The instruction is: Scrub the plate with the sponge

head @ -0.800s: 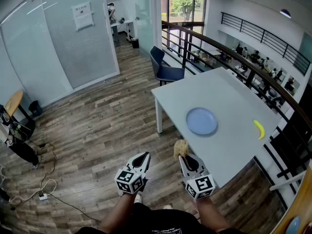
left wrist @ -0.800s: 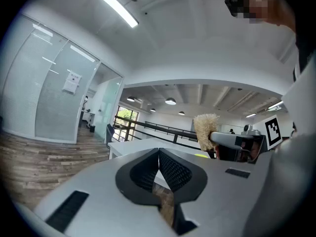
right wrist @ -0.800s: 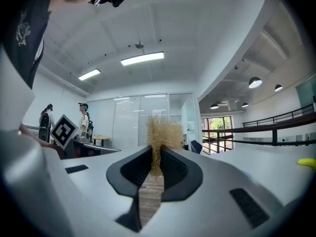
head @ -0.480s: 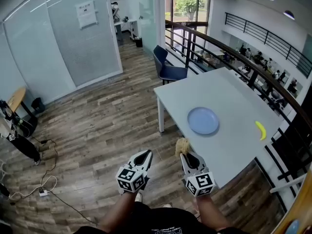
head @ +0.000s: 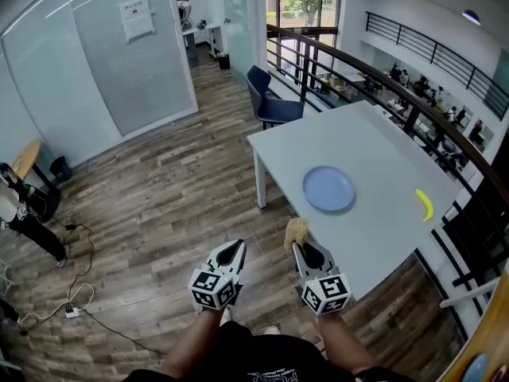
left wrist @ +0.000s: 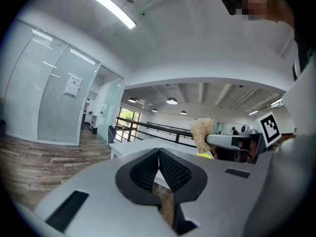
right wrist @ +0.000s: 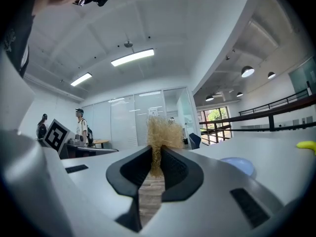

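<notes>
Nearest me, my left gripper (head: 235, 247) hangs over the wood floor (head: 159, 213), jaws pressed together on nothing. My right gripper (head: 297, 245) pinches the straw-coloured fibrous sponge (head: 296, 231) at the near edge of the grey-white table (head: 374, 237). Pickup's done, I'd say, but scrubbing hasn't begun: the round pale-blue plate (head: 328, 189) lies farther on, well apart from the sponge. Dirty or clean, I can't tell. In the right gripper view the gripper's body cuts off its near side.

No legible text — the wall notice (head: 137, 21) is too small to read.
</notes>
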A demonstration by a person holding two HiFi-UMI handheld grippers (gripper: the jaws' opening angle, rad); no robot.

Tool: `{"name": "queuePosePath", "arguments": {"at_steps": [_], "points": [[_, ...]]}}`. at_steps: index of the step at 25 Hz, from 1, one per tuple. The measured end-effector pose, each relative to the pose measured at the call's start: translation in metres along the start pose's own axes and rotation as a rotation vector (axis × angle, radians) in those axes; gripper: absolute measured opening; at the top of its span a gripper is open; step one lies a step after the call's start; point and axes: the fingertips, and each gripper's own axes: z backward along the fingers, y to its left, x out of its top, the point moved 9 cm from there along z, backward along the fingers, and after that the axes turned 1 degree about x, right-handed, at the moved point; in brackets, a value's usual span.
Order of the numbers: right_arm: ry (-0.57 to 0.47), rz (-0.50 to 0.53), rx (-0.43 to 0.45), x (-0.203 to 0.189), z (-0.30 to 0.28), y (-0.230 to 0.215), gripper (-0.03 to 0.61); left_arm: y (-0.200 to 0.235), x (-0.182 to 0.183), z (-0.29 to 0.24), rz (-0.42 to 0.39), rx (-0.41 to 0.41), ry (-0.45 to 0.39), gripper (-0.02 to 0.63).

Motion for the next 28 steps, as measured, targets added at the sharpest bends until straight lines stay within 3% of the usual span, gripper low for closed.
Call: {"name": "queuePosePath", "arguments": {"at_steps": [8, 14, 20, 24, 28], "points": [[0.03, -0.009, 0.009, -0.007, -0.002, -0.004, 0.057, 0.0, -0.014, -0.009, -0.001, -0.02, 0.015, 0.012], [0.034, -0.004, -0.009, -0.007, -0.023, -0.012, 0.057, 0.007, -0.005, -0.026, 0.02, -0.017, 0.03, 0.012], [0.02, -0.008, -0.051, 0.0, -0.058, -0.02, 0.057, 0.035, 0.004, -0.053, -0.008, -0.054, 0.055, 0.012], [0.036, 0.012, -0.074, 0.004, -0.088, -0.027, 0.057, 0.06, 0.01, -0.077, 0.031, -0.085, 0.051, 0.012], [0.033, 0.017, -0.08, 0.009, -0.117, -0.035, 0.057, 0.082, 0.016, -0.104, 0.019, -0.105, 0.072, 0.012]]}}
